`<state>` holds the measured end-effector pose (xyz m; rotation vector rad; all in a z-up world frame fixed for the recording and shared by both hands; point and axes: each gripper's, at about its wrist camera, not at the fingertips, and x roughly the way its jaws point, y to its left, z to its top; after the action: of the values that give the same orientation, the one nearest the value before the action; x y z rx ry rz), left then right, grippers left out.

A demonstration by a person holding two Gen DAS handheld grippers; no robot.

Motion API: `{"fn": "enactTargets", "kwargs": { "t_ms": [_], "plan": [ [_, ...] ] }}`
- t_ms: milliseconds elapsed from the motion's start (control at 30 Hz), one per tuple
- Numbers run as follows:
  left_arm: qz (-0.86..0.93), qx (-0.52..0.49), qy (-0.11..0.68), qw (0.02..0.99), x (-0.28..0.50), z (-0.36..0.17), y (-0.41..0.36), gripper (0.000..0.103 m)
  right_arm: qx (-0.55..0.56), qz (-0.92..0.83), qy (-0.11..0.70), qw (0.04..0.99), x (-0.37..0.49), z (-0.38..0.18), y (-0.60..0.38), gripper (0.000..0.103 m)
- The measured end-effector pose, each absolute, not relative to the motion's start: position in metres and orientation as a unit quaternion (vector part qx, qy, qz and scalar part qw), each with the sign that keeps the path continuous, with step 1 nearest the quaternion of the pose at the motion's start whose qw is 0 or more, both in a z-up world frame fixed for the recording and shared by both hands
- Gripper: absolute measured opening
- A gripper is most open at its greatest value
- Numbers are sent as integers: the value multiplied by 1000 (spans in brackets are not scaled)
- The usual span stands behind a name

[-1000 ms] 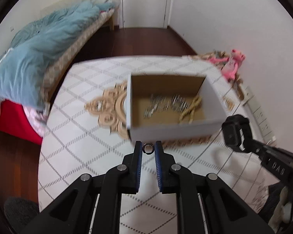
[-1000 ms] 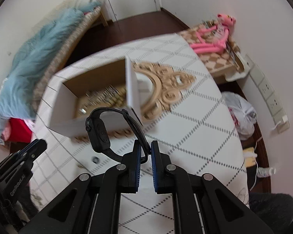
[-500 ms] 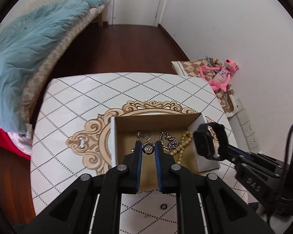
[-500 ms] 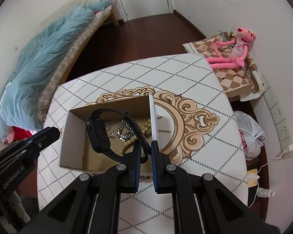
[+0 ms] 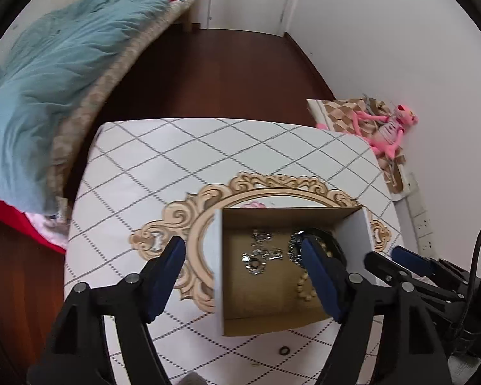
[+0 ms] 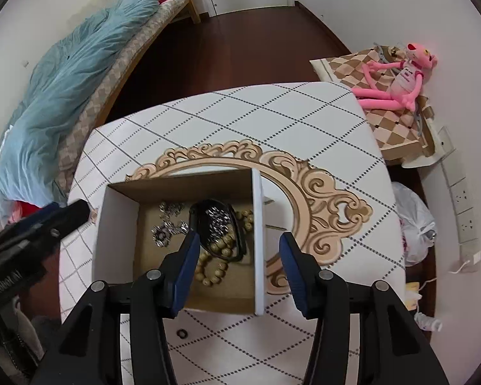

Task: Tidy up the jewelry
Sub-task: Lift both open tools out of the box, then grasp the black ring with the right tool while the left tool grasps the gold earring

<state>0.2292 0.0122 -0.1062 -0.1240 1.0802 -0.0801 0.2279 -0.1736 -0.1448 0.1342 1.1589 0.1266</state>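
Note:
A white cardboard box [image 5: 364, 231] [image 6: 118, 224] with a brown inside stands on the patterned table. In it lie silver chains [image 5: 261, 253] [image 6: 168, 231], a wooden bead bracelet [image 6: 213, 264] [image 5: 304, 288], and a black watch [image 6: 216, 227] [image 5: 324, 240]. A small ring [image 5: 255, 262] lies among the chains. My left gripper [image 5: 243, 256] is open and empty above the box's left side. My right gripper [image 6: 239, 253] is open and empty above the box's right side.
A small dark ring [image 5: 284, 350] [image 6: 181, 333] lies on the table in front of the box. The table [image 5: 176, 160] has a beige ornamental print. A bed with a blue quilt [image 6: 64, 89] is at left, a pink plush toy [image 6: 397, 80] at right.
Both grippers have opened over the box. The left let go of the small ring and the right let go of the black watch; both now lie in the box.

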Motion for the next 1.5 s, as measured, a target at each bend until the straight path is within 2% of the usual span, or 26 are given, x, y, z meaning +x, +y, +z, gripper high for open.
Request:
{"fn": "enactTargets", "kwargs": {
  "t_ms": [67, 133, 200, 267, 333, 500, 1233, 1367, 1500],
  "plan": [
    [-18, -42, 516, 855, 227, -108, 16, 76, 59, 56, 550, 831, 224, -146, -174, 64],
    [1, -26, 517, 856, 222, -111, 19, 100, 46, 47, 553, 830, 218, -148, -173, 85],
    [17, -19, 514, 857, 215, -115, 23, 101, 35, 43, 559, 828, 213, -153, -171, 93],
    [28, -11, 517, 856, 209, -119, 25, 101, 29, 42, 565, 823, 209, -157, -169, 93],
    [37, -7, 516, 856, 204, -123, 27, 102, 24, 41, 570, 820, 204, -161, -167, 98],
    [42, -6, 510, 859, 191, -120, 27, 102, 11, 32, 558, 829, 193, -153, -165, 99],
    [34, 2, 445, 895, 121, -39, 14, 102, 8, 16, 473, 881, 117, -51, -175, 99],
    [41, 2, 446, 894, 115, -40, 17, 102, 12, 22, 472, 881, 108, -48, -173, 99],
    [63, 2, 473, 879, 115, -71, 25, 102, 22, 30, 495, 868, 110, -77, -171, 99]
  ]
}}
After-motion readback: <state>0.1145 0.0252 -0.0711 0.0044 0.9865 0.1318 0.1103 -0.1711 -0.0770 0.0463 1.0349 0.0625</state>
